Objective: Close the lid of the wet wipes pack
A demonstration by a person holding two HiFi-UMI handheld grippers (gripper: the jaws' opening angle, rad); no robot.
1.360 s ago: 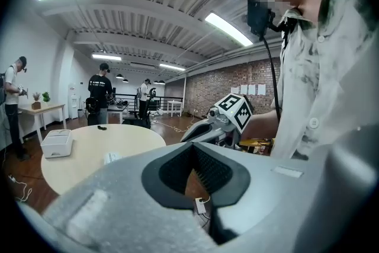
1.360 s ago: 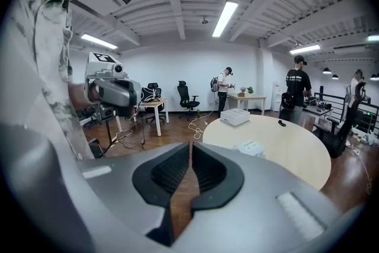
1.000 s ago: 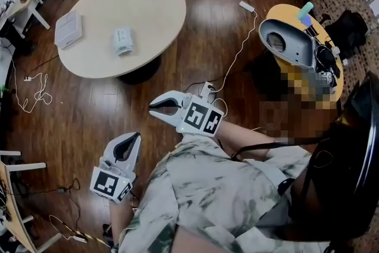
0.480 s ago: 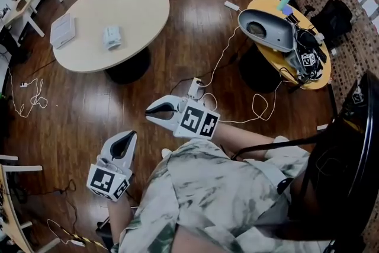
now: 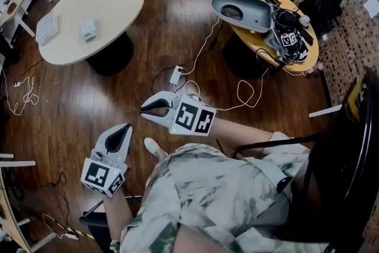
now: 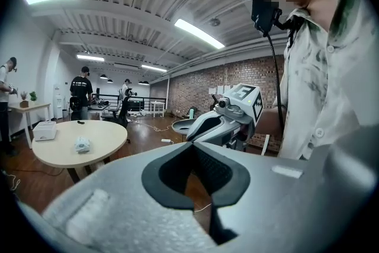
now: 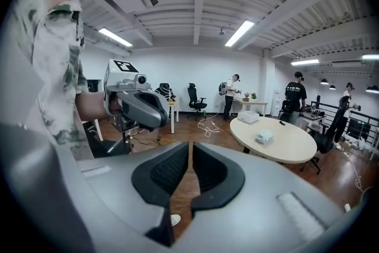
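The wet wipes pack (image 5: 89, 28) lies on a round beige table (image 5: 112, 3) at the head view's upper left, far from both grippers. It also shows small in the left gripper view (image 6: 82, 144) and in the right gripper view (image 7: 263, 137); its lid is too small to make out. My left gripper (image 5: 127, 126) hangs over the wooden floor by my body, jaws shut and empty (image 6: 190, 145). My right gripper (image 5: 143, 109) is a little higher and to its right, jaws together with nothing between them (image 7: 190, 144).
A white box (image 5: 47, 28) lies on the same table. A second round table (image 5: 296, 56) at the upper right carries a grey device (image 5: 243, 9) and cables. Cords and a power strip (image 5: 176, 75) lie on the floor. Several people (image 7: 295, 95) stand at the back.
In the head view the beige table and the pack have slid up and to the left and look smaller; the second table has come further into view. Both grippers stay shut near my body.
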